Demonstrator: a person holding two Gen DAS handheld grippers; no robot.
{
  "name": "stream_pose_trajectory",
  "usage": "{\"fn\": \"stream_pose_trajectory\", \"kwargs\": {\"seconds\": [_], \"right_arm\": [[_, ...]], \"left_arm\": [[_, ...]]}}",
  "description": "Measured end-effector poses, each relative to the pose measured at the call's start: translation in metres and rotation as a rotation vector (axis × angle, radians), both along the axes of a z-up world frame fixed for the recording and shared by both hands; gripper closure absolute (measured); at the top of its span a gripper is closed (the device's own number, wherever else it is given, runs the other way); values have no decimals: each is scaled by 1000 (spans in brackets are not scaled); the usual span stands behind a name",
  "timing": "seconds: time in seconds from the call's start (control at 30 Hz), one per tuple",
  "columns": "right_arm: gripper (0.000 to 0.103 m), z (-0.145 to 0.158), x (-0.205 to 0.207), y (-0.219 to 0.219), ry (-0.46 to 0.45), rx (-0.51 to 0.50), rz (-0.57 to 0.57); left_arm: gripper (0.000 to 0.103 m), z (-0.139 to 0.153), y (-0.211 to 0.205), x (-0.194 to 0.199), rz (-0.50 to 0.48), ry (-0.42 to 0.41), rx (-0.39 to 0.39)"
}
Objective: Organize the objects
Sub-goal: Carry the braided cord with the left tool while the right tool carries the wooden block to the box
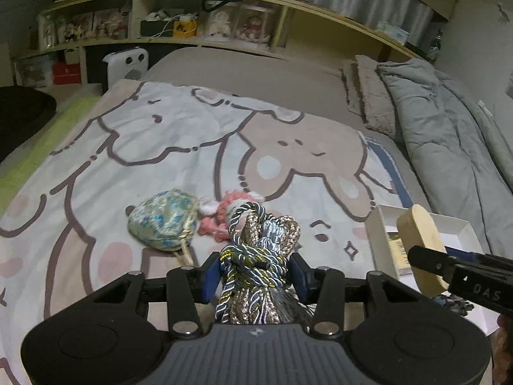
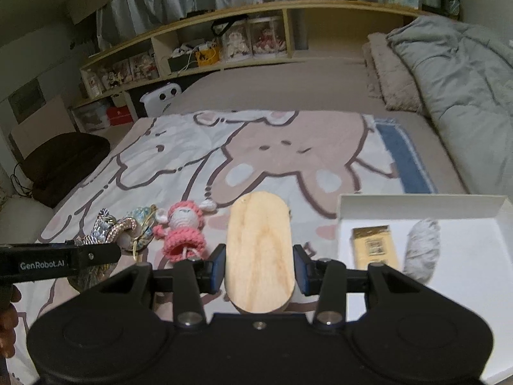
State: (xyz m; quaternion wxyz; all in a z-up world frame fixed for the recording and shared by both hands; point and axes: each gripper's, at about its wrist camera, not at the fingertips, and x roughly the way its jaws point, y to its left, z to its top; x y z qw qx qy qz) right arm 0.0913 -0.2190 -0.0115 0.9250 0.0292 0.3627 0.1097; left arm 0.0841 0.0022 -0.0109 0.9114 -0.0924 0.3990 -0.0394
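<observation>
My left gripper (image 1: 255, 276) is shut on a knotted rope tassel (image 1: 259, 250) of blue, gold and silver cord, held above the blanket. My right gripper (image 2: 258, 268) is shut on an oval wooden block (image 2: 259, 250), held just left of the white box (image 2: 465, 276); the block also shows in the left wrist view (image 1: 421, 247). A pink crocheted doll (image 2: 184, 231) and a blue-patterned fabric pouch (image 1: 163, 221) lie on the blanket ahead of both grippers. The box holds a yellow packet (image 2: 373, 247) and a grey fluffy tail (image 2: 420, 247).
A cartoon-print blanket (image 1: 160, 134) covers the bed. A grey duvet (image 1: 449, 147) and a fuzzy pillow (image 1: 368, 93) lie at the right. A wooden shelf (image 2: 256, 32) with figurines runs behind. A dark cushion (image 2: 64, 163) sits left of the bed.
</observation>
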Motion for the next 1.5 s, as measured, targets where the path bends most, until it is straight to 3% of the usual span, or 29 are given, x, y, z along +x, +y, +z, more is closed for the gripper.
{"fn": "stream_pose_trajectory", "kwargs": {"seconds": [0.33,0.57,1.1,1.5], "right_arm": [[59,24,-11,-73,-28,-37,-63],[59,23,-23,-133,-21,-56,-135],[59,7,-51,-239,30,-118,-227],[59,-13,-54,-283,89,-133,-252]], "left_arm": [[56,19,-67,5,-79,-20,-12],[56,21,-130,8,-165,-22,-31],[56,-1,-270,-1,-352,29,-55],[56,-22,-337,-4,-407,92,-105]]}}
